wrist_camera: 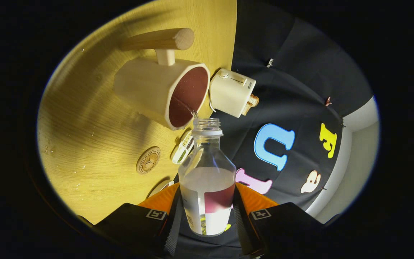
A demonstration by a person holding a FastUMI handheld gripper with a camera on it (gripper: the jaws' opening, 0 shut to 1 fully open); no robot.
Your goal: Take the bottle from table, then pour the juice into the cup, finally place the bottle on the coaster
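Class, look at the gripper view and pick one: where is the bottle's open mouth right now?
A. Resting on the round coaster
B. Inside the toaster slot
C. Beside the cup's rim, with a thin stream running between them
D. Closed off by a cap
C. The bottle, clamped in the hand-held gripper, has its uncapped mouth next to the rim of the cup, with a thin stream between them.

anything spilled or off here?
No spill visible. Gripper is shut on the tilted bottle, its open mouth at the cup rim with a drip there. Coaster sits bare on the table.
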